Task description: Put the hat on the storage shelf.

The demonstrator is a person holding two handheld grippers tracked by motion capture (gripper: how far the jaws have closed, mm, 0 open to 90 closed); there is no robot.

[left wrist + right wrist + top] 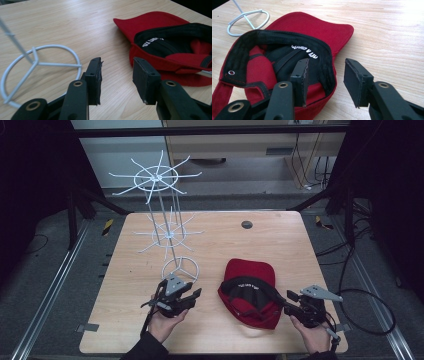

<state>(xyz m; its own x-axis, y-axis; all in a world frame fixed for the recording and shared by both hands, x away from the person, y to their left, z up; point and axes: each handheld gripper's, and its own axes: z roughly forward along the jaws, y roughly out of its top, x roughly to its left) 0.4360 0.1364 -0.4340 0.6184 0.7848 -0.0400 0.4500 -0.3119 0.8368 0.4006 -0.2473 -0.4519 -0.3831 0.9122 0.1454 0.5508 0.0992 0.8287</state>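
Observation:
A red cap (250, 275) with a black lining lies upside down on the wooden table (280, 240), at the front right. In the right gripper view the cap (312, 27) is close up, and my right gripper (325, 72) is open astride its near rim: one jaw stands inside the crown, the other outside, and neither pad presses the cloth. In the high view the right gripper (289, 301) sits at the cap's right edge. My left gripper (193, 297) is open and holds nothing, just left of the cap. Its jaws (117, 72) point at bare wood beside the cap (155, 22).
A tall white wire rack (165, 220) with two tiers of spoke hooks stands left of centre. Its ring base (37, 62) lies close to my left gripper and is seen far off as a ring base (247, 17). A dark grommet (246, 224) sits near the far edge.

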